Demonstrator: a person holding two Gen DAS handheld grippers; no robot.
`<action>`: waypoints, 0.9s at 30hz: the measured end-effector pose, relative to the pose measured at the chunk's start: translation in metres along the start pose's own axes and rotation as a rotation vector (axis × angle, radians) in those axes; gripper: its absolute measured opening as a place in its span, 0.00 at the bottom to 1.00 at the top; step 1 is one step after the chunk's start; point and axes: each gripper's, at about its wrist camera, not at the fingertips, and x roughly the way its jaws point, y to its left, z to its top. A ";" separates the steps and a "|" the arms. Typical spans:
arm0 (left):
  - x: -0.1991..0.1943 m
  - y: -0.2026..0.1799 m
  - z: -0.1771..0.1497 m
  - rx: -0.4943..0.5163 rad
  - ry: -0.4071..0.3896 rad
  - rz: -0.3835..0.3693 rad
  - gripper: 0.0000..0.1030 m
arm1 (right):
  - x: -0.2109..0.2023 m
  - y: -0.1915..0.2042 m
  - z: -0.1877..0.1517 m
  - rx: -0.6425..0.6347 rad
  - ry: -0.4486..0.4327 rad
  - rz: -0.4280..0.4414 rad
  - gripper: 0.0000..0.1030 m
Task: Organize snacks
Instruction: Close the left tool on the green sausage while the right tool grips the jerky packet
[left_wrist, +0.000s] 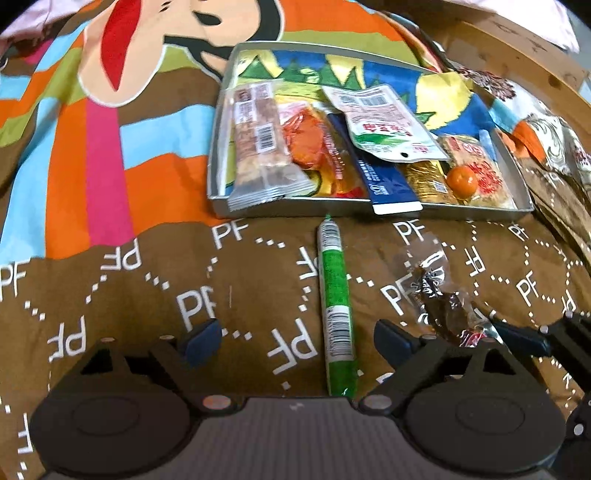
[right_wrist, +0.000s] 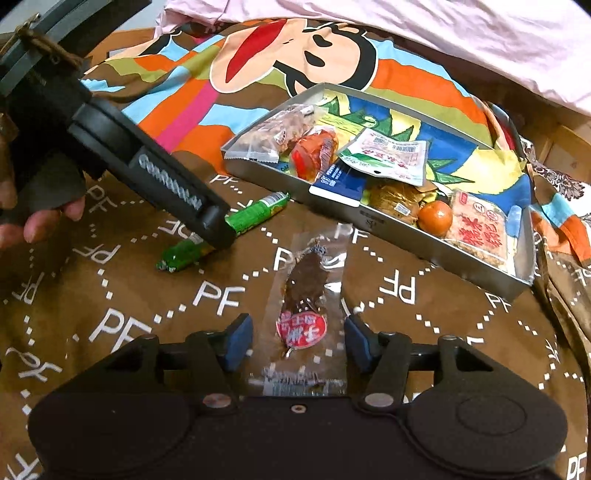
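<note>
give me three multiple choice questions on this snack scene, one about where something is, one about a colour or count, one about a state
1. Where does the green stick snack lie?
A. inside the metal tray
B. on the brown cloth in front of the tray
C. on the pink bedding

2. How many snacks lie on the cloth outside the metal tray, near the grippers?
A. two
B. four
C. none

3. How does the right gripper stand?
A. clamped on the orange fruit
B. shut with nothing near it
C. open, with the clear packet of brown snack between its fingers

Answers:
1 B: the stick rests on the brown cloth just short of the tray's front wall, between the open left gripper's fingers.
2 A: only the green stick and the clear packet lie there.
3 C: gaps show between both blue pads and the packet.
</note>
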 end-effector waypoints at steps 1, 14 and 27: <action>0.001 -0.002 0.000 0.011 -0.002 0.001 0.86 | 0.001 0.000 0.000 0.001 -0.004 0.003 0.60; 0.008 -0.013 -0.002 0.091 -0.023 0.004 0.47 | 0.014 0.005 0.006 0.002 -0.032 -0.049 0.48; -0.002 -0.023 -0.002 0.150 -0.070 0.025 0.35 | 0.014 0.007 0.004 -0.013 -0.032 -0.058 0.48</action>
